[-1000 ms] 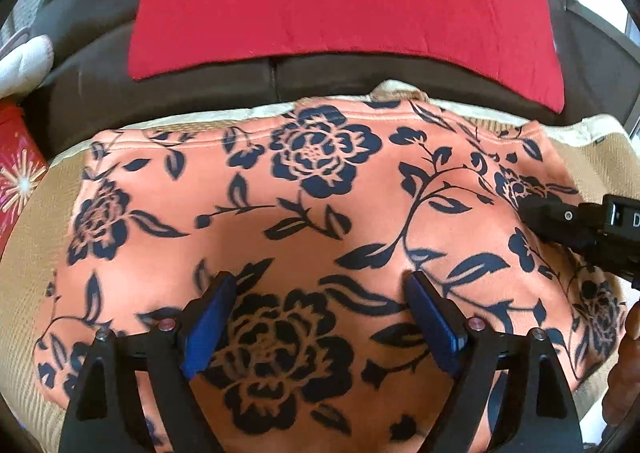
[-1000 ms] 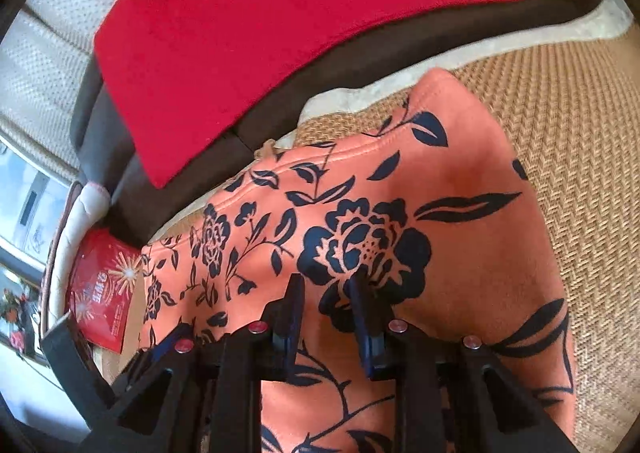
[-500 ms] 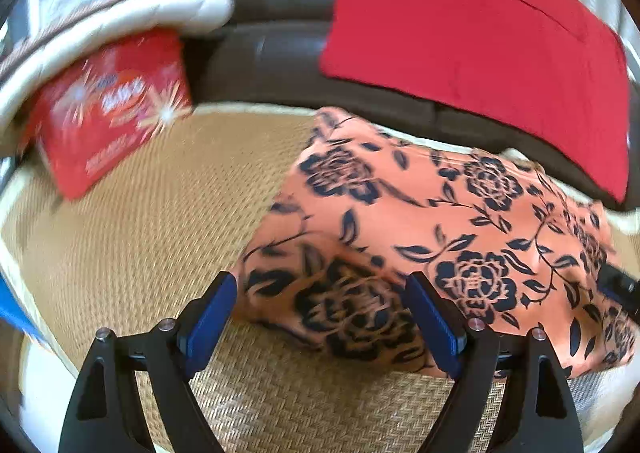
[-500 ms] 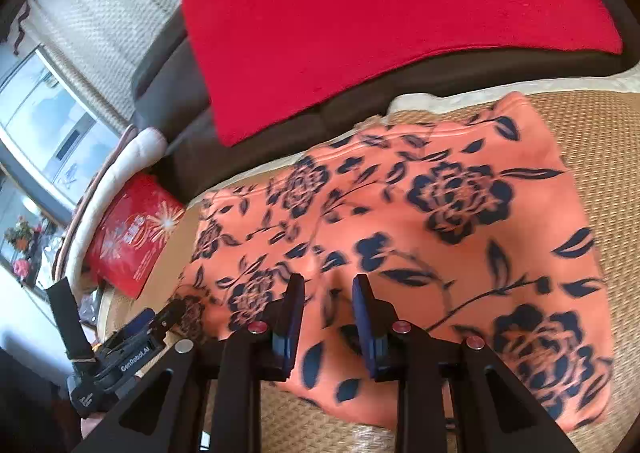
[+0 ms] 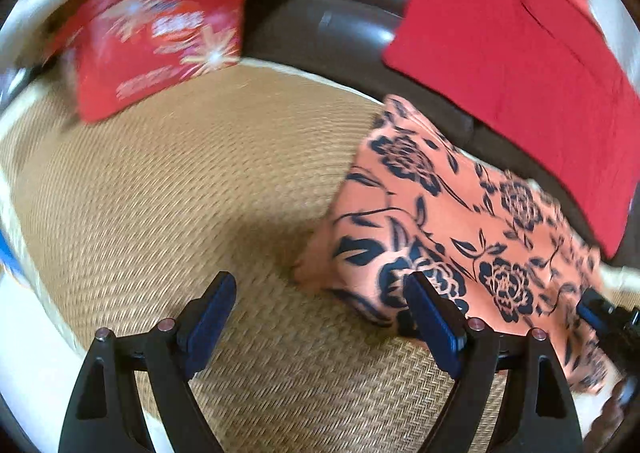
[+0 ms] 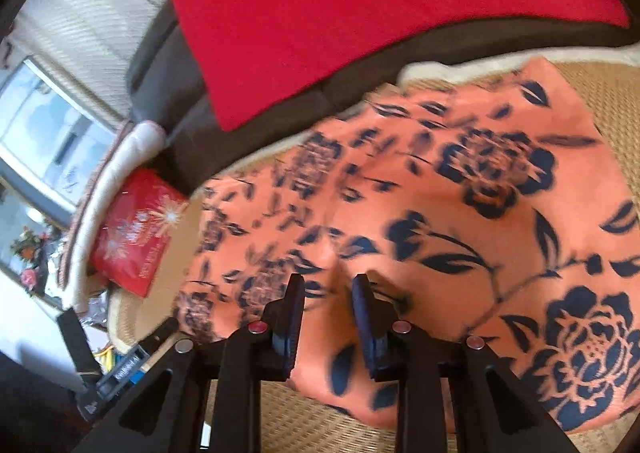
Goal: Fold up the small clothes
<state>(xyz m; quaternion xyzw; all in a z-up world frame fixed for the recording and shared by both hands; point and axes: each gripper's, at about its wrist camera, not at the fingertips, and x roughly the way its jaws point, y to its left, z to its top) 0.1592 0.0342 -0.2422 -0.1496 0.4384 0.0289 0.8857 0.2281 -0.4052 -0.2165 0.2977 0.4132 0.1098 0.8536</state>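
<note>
- Now, the left gripper stands wide apart with nothing between its blue pads; it hangs over bare woven mat, and only its right-hand pad overlaps the near left corner of the cloth.
- The right gripper has its jaws close together with a narrow gap showing; whether a pinch of fabric sits in that gap I cannot tell, since the view is blurred there.
- That right gripper sits low over the near edge of the cloth, well inside its width, so it looks the nearer tool to the fabric.
- The cloth is an orange piece with dark blue flowers, lying flat on the mat in front of the dark sofa back. From the left gripper it lies ahead and to the right, with its long side running away rightward along the sofa back.
- Judging by this, the coming move turns on the left gripper shifting right onto that near corner, so both tools hold the same near edge before any fold is carried across.
- Further out, a red cushion cover drapes the sofa back behind the cloth, and a red packet leans at the far left of the mat, well apart from the cloth.
</note>
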